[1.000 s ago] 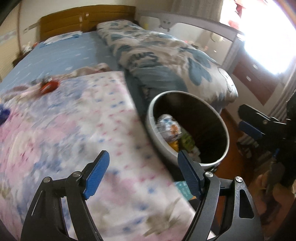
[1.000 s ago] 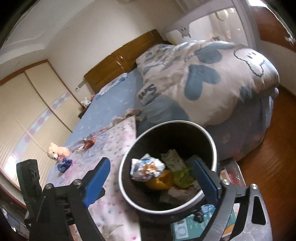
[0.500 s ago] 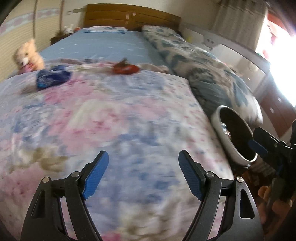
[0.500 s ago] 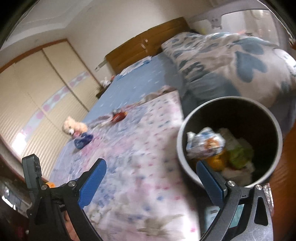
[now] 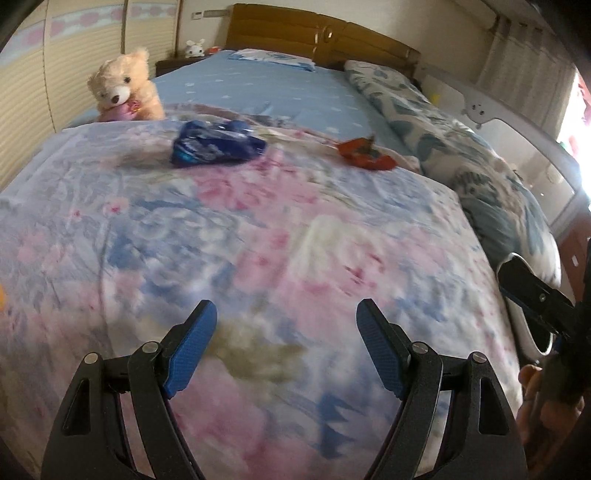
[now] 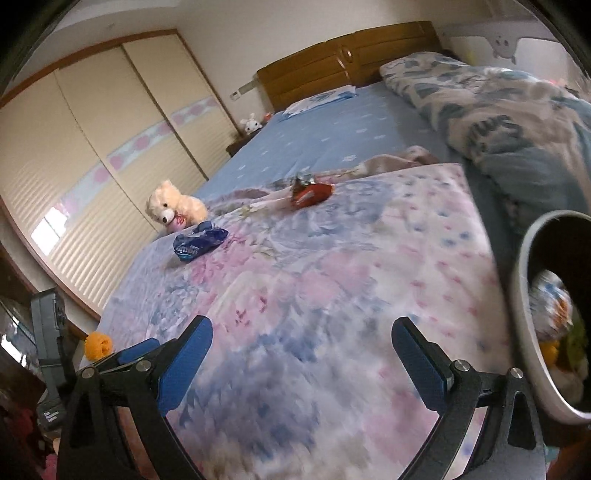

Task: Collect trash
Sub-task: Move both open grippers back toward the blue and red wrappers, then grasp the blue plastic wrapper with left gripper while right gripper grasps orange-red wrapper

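Note:
A crumpled blue wrapper [image 5: 216, 146] and a red wrapper [image 5: 364, 157] lie on the far part of the floral blanket [image 5: 258, 240]. They also show in the right wrist view, blue [image 6: 199, 245] and red [image 6: 312, 192]. My left gripper [image 5: 286, 345] is open and empty over the near blanket. My right gripper [image 6: 301, 363] is open and empty above the blanket's near edge. A grey trash bin [image 6: 524, 314] holding several wrappers stands at the right, by the bed. An orange bit [image 6: 96, 344] lies at the left edge.
A cream teddy bear [image 5: 123, 86] sits at the bed's left side beyond the blue wrapper. A rolled blue-patterned quilt [image 5: 461, 147] lies along the right. The wooden headboard [image 5: 317, 35] and wardrobe doors [image 6: 92, 166] are behind. My right gripper shows at the left view's right edge [image 5: 535, 295].
Both grippers have swung left, away from the bin and onto the blanket. The wrappers and teddy bear have come closer and larger in view. Both stay open.

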The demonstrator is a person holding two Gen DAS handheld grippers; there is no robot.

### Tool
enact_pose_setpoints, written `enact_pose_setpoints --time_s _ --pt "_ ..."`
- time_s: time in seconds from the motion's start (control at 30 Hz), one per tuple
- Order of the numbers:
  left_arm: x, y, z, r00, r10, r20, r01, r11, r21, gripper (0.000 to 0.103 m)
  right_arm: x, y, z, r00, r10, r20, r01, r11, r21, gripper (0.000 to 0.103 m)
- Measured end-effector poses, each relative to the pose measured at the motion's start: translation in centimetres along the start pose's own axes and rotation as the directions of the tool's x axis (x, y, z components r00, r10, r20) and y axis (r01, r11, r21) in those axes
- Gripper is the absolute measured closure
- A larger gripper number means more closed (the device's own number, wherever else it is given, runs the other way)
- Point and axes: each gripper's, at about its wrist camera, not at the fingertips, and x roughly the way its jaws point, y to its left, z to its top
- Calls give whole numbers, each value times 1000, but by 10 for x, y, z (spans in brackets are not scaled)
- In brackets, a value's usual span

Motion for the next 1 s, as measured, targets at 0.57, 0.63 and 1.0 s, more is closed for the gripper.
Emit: enact_pose_setpoints --time_s 0.57,0.63,1.0 --pt "60 69 96 996 86 20 -84 995 -47 22 116 6 72 999 -11 -33 11 1000 -13 4" --pt "65 73 105 996 83 32 -82 996 -42 20 128 3 82 999 -18 -31 18 1000 -7 4" --pt "95 83 141 998 33 52 -30 997 -64 16 173 -5 125 997 -72 -13 71 997 -27 4"
